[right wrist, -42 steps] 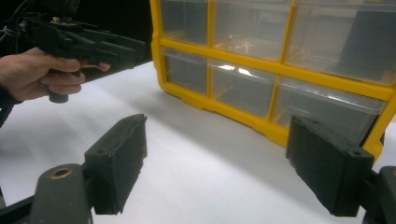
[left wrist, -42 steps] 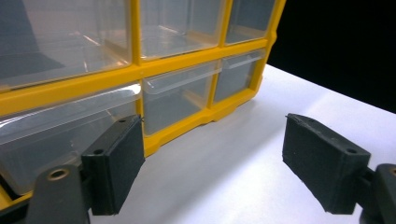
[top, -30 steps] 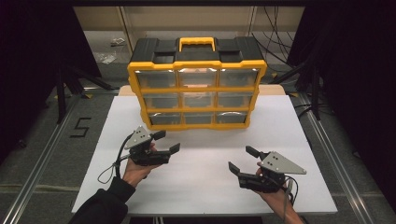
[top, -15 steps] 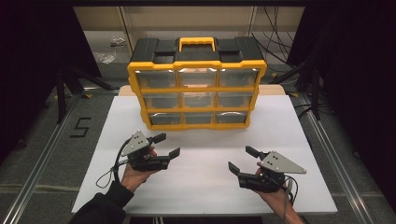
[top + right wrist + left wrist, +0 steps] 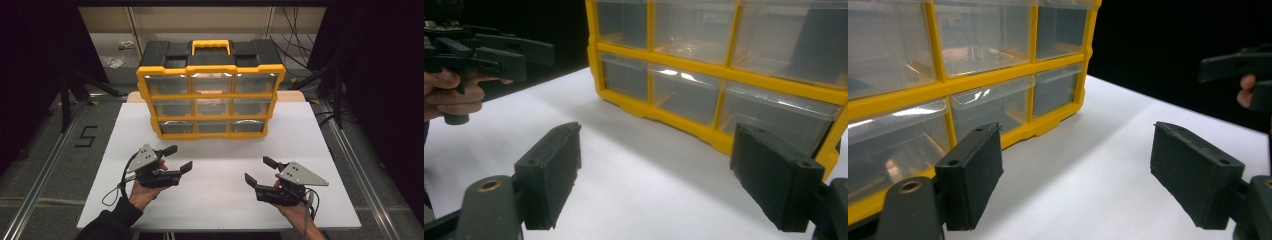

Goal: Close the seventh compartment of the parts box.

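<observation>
Change since a second ago: left gripper (image 5: 178, 158) drops slightly down-table and toward the person, right gripper (image 5: 259, 171) holds its spot. Both have jaws spread wide, nothing between them. Yellow-framed plastic organiser with clear drawers and black top (image 5: 210, 87) sits at the far middle of the white tabletop (image 5: 220, 195), well apart from both grippers, all drawers looking closed. Left gripper view aims at the lower right drawers (image 5: 1053, 90), right gripper view at the lower left ones (image 5: 626, 75). Judgement: no contact yet, the work on a drawer has not started; the left hand's small retreat looks like settling, not an approach
</observation>
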Action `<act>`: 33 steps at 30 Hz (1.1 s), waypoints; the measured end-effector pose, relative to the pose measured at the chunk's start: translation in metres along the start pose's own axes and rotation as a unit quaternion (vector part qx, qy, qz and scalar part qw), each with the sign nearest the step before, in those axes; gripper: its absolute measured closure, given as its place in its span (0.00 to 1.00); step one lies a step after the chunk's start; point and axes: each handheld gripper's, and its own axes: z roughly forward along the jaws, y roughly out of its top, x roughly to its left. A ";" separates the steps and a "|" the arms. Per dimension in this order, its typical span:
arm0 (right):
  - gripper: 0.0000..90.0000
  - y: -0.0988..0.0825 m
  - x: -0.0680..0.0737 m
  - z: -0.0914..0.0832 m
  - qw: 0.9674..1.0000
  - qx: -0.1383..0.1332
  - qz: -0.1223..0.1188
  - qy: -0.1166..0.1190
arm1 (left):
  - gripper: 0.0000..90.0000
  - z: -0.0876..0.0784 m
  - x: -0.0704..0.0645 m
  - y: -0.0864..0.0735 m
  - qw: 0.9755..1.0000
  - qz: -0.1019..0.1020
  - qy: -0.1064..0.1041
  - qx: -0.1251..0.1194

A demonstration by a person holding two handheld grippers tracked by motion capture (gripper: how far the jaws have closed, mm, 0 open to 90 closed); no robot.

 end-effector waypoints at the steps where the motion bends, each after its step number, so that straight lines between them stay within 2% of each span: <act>1: 0.24 0.000 0.000 0.000 1.000 0.000 0.000 0.000 | 0.22 -0.001 0.000 0.000 1.000 0.003 0.003 -0.001; 11: 0.24 0.000 0.001 0.001 1.000 0.000 -0.001 0.001 | 0.22 -0.005 -0.002 -0.006 1.000 0.013 0.016 0.002; 14: 0.24 0.000 0.001 0.001 1.000 0.001 0.000 0.001 | 0.23 -0.009 -0.002 -0.005 1.000 0.013 0.013 -0.004; 19: 0.24 0.000 0.001 0.001 1.000 0.000 0.008 0.005 | 0.22 -0.011 -0.004 -0.008 1.000 0.015 0.012 0.004; 24: 0.24 0.000 0.001 0.001 1.000 0.000 0.008 0.004 | 0.22 -0.013 -0.006 -0.009 1.000 0.009 0.006 0.001; 28: 0.24 0.000 0.000 0.000 1.000 -0.001 0.008 0.004 | 0.22 -0.012 -0.006 -0.010 1.000 0.016 0.006 0.003; 33: 0.24 0.000 0.000 0.000 1.000 -0.002 0.007 0.004 | 0.22 -0.011 -0.005 -0.010 1.000 0.013 0.008 0.002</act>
